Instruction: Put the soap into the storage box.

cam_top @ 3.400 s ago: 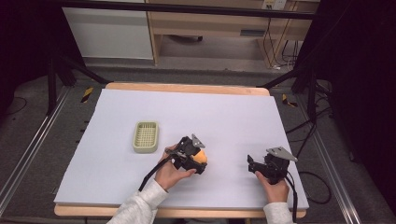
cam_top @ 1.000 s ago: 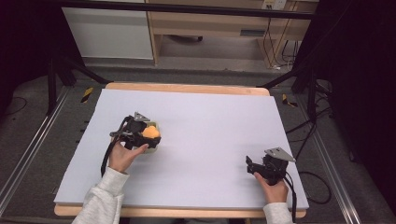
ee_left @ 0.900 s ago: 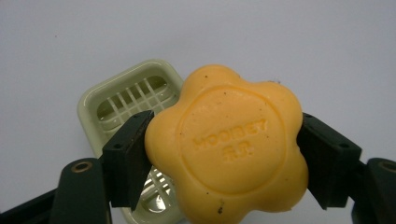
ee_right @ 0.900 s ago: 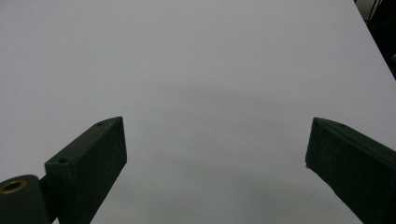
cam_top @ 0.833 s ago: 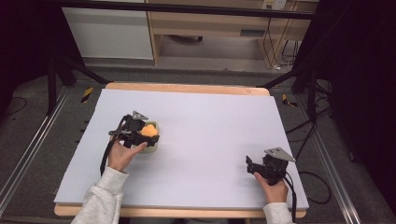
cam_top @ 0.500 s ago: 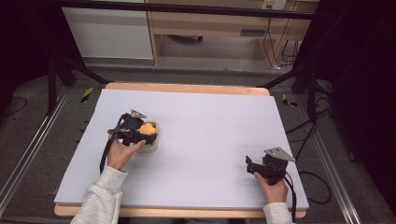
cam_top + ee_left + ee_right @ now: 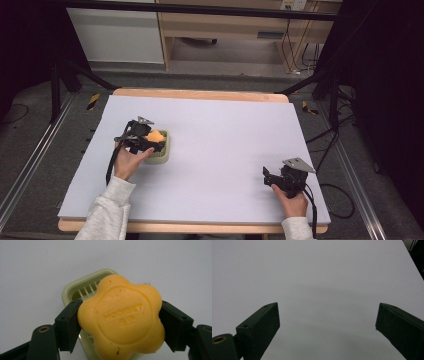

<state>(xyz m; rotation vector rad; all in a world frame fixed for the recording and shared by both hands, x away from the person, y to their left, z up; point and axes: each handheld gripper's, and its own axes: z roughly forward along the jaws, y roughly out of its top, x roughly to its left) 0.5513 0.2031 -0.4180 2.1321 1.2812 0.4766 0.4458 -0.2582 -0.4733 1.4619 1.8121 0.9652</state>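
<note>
Comparing with a few seconds back, the left gripper (image 7: 150, 141) has carried the orange soap (image 7: 154, 136) from mid-table over to the green soap dish (image 7: 161, 156) near the tabletop's left edge. Its jaws pinch the flower-shaped soap just above the dish (the left gripper view even shows stamped lettering). Near the front right corner, the right gripper (image 7: 267, 176) sits with jaws wide apart, holding nothing. White tabletop (image 7: 230, 125), dark room, wooden cabinets behind.
</note>
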